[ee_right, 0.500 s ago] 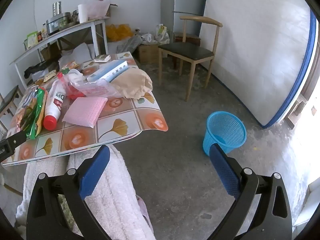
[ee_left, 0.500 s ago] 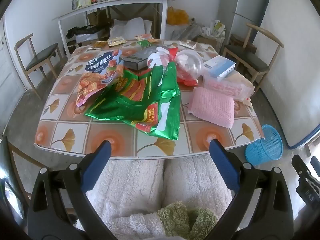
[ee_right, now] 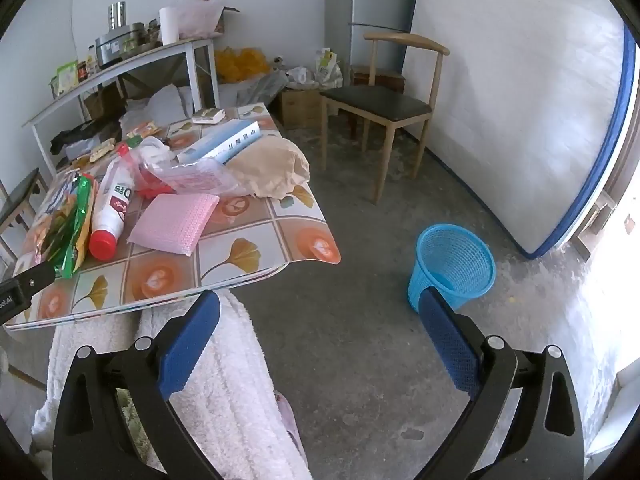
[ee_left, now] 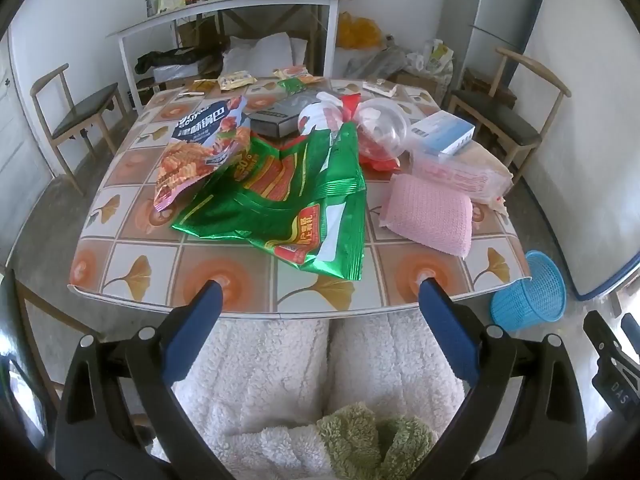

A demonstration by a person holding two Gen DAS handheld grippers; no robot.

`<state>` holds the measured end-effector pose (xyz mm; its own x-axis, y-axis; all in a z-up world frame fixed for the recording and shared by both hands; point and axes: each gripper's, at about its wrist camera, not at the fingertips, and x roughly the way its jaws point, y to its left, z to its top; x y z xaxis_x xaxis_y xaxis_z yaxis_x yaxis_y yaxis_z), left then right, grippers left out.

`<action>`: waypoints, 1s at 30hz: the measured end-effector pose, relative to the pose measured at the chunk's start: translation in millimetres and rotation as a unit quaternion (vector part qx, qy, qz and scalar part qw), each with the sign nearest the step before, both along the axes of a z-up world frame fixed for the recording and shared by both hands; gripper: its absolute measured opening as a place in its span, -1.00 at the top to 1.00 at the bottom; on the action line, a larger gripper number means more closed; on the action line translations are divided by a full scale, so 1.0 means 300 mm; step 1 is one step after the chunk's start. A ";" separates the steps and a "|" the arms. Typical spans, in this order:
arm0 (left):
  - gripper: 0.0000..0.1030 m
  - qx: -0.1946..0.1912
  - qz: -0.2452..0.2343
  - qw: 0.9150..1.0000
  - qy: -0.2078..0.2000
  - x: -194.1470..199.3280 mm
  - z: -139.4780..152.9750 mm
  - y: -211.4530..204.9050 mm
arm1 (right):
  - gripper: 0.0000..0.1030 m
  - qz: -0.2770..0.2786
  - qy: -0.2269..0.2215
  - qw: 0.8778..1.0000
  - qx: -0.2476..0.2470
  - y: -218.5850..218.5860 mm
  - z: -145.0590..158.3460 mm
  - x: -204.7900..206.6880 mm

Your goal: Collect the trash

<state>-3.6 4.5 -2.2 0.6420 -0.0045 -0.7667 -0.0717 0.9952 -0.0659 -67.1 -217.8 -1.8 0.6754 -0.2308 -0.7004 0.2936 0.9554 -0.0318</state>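
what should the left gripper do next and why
Probably ease the left gripper forward over the table edge toward the near corner of the green snack bag. Both grippers are open and empty, the bag is the closest wrapper, and the blue basket stands empty on the floor to the right.

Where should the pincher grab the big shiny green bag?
Probably the green bag's near crimped edge, which lifts off the table toward the open left gripper. Come straight in from the near side, low, pinching that flat seam.
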 end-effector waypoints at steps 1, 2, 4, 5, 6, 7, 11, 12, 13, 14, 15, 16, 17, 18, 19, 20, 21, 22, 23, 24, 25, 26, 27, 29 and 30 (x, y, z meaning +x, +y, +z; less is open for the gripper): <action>-0.83 0.000 0.000 1.000 0.000 -0.002 -0.001 0.001 | -0.88 0.000 0.000 1.000 0.000 -0.001 0.000 0.000; -0.83 -0.002 0.001 1.000 0.000 0.005 0.002 -0.003 | -0.88 0.000 0.000 1.000 0.001 -0.002 0.000 0.001; -0.83 -0.001 0.001 1.000 0.000 0.006 0.002 -0.003 | -0.88 0.000 0.000 1.000 0.000 -0.007 -0.006 -0.005; -0.83 -0.001 0.001 1.000 0.000 0.006 0.002 -0.003 | -0.88 0.000 0.000 1.000 0.000 0.009 0.004 0.009; -0.83 -0.001 0.001 1.000 0.000 0.006 0.002 -0.002 | -0.88 0.000 0.000 1.000 0.001 0.005 0.003 0.007; -0.83 -0.001 0.001 1.000 0.000 0.007 0.003 -0.003 | -0.88 0.000 -0.001 1.000 0.001 0.005 0.004 0.006; -0.83 -0.001 0.001 1.000 0.001 0.006 0.003 -0.003 | -0.88 0.000 0.000 1.000 0.001 0.000 0.002 0.003; -0.83 -0.001 0.001 1.000 0.000 0.007 0.003 -0.004 | -0.88 0.000 -0.001 1.000 0.001 0.001 0.003 0.004; -0.83 -0.001 0.001 1.000 0.000 0.007 0.003 -0.004 | -0.88 0.000 0.000 1.000 0.000 -0.002 0.001 0.001; -0.83 -0.001 0.001 1.000 0.001 0.007 0.003 -0.004 | -0.88 0.000 0.000 1.000 0.001 0.000 0.002 0.003; -0.83 -0.001 0.001 1.000 0.001 0.007 0.003 -0.004 | -0.88 0.000 0.000 1.000 0.001 0.001 0.002 0.005; -0.83 -0.001 0.002 1.000 0.000 0.007 0.003 -0.004 | -0.88 0.000 0.000 1.000 0.001 -0.002 0.001 0.001; -0.83 -0.001 0.002 1.000 0.001 0.007 0.003 -0.004 | -0.88 0.000 0.000 1.000 0.001 -0.001 0.001 0.002; -0.83 -0.001 0.002 1.000 0.001 0.007 0.003 -0.004 | -0.88 0.000 0.000 1.000 0.001 0.001 0.002 0.004; -0.83 -0.001 0.002 1.000 0.001 0.007 0.003 -0.005 | -0.88 0.000 0.000 1.000 0.001 0.002 0.003 0.006; -0.83 0.000 0.002 1.000 0.000 0.006 0.003 -0.005 | -0.88 0.000 0.000 1.000 0.001 0.000 0.001 0.003; -0.83 0.000 0.002 1.000 0.000 0.006 0.003 -0.004 | -0.88 0.000 0.000 1.000 0.001 0.001 0.000 0.005; -0.83 0.000 0.001 1.000 0.001 0.006 0.002 -0.004 | -0.88 0.000 0.000 1.000 0.001 0.002 0.001 0.006; -0.83 0.000 0.001 1.000 0.001 0.007 0.003 -0.005 | -0.88 0.000 0.000 1.000 0.001 0.006 -0.001 0.004; -0.83 0.000 0.001 1.000 0.001 0.012 0.001 -0.004 | -0.88 0.001 0.000 1.000 0.001 0.010 -0.003 0.003; -0.83 0.000 0.001 1.000 0.001 0.016 0.000 -0.004 | -0.88 0.001 0.000 1.000 0.000 0.009 -0.003 0.003; -0.83 0.000 0.002 1.000 0.002 0.017 0.001 -0.001 | -0.88 0.001 0.000 1.000 0.000 0.010 -0.002 0.004; -0.83 0.000 0.002 1.000 0.001 0.017 0.001 -0.001 | -0.88 0.001 0.000 1.000 0.001 0.007 -0.003 0.003; -0.83 0.000 0.002 1.000 0.001 0.017 0.000 -0.001 | -0.88 0.000 0.000 1.000 0.000 0.007 -0.003 0.005; -0.83 0.000 0.002 1.000 0.001 0.017 0.000 0.001 | -0.88 0.000 0.000 1.000 0.000 0.008 -0.002 0.006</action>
